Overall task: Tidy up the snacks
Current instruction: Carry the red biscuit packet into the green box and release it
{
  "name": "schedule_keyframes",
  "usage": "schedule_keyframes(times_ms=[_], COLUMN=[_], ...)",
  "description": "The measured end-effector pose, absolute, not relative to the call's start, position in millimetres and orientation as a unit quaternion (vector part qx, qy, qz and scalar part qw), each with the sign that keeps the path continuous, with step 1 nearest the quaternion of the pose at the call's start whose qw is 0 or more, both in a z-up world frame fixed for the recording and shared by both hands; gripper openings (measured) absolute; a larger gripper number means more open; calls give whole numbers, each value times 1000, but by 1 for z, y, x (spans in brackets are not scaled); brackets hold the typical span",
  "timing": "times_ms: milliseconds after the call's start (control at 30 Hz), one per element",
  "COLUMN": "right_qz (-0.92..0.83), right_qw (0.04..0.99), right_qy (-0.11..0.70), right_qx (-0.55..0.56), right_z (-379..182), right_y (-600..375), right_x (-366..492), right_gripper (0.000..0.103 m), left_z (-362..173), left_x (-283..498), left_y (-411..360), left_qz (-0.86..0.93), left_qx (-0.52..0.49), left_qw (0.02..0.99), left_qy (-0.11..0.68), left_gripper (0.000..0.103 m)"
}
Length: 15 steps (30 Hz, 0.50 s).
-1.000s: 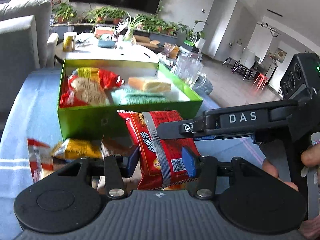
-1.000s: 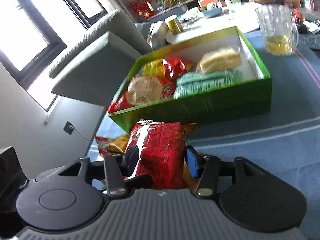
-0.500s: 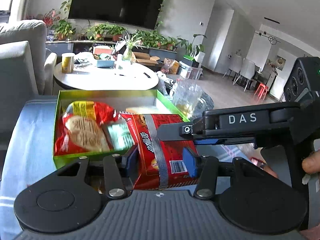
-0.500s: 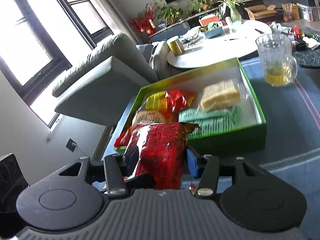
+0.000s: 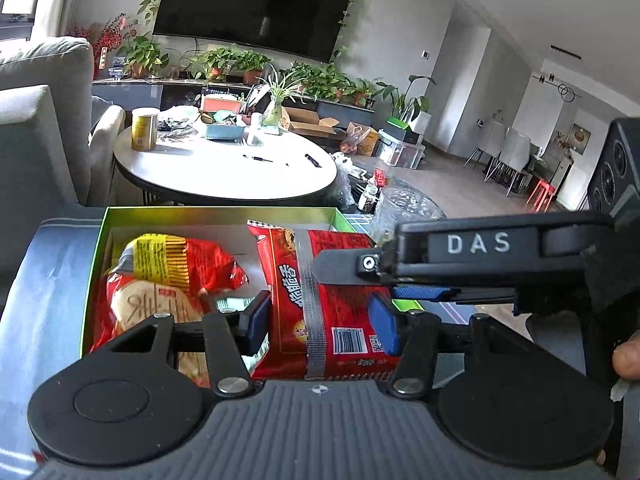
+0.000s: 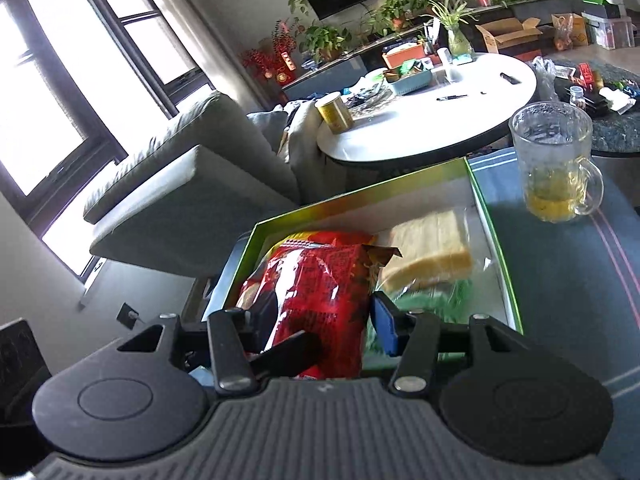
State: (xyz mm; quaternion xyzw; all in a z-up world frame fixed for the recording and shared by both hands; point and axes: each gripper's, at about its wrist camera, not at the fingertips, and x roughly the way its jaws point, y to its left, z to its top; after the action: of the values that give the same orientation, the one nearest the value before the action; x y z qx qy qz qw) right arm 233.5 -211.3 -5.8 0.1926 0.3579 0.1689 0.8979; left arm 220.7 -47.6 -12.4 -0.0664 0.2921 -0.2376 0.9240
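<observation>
Left wrist view: the left gripper (image 5: 322, 322) has the red snack packet (image 5: 324, 300) between its blue pads at centre frame; its jaws have just been opening, and the packet sits between them, the pads at its sides. The packet stands upright over the green box (image 5: 96, 264), whose rim runs across the middle of the frame. Inside the box, at left, lie a red-and-yellow bag (image 5: 180, 264) and a packet of round crackers (image 5: 152, 312) below it. From the right edge the right gripper's black arm reaches in and meets the same red packet near its upper right side.

Right wrist view: the right gripper (image 6: 320, 320) has the red snack packet (image 6: 316, 300) between its pads at lower centre, jaws partly apart and closed against the packet's sides. Behind it, in the green box (image 6: 496, 248), lie a wrapped yellow cake (image 6: 432, 252) and a blurred green packet (image 6: 436, 300). A glass mug (image 6: 556, 164) with yellow liquid stands at the right on the blue cloth (image 6: 580, 280).
</observation>
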Motion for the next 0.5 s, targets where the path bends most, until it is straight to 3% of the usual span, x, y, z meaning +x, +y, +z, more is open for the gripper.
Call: schedule_keyframes(times_ms=[500], right_qz=[141], right_qw=[907], right_qy=[351], right_qx=[184], right_z=[-13], right_y=[-214], right_x=[284], right_gripper=[56], left_z=[-22], left_x=[277], left_y=[-67], left_qz=[-211], left_qx=[-53], left_qw=[928], left_qy=[301], left_gripper=[49])
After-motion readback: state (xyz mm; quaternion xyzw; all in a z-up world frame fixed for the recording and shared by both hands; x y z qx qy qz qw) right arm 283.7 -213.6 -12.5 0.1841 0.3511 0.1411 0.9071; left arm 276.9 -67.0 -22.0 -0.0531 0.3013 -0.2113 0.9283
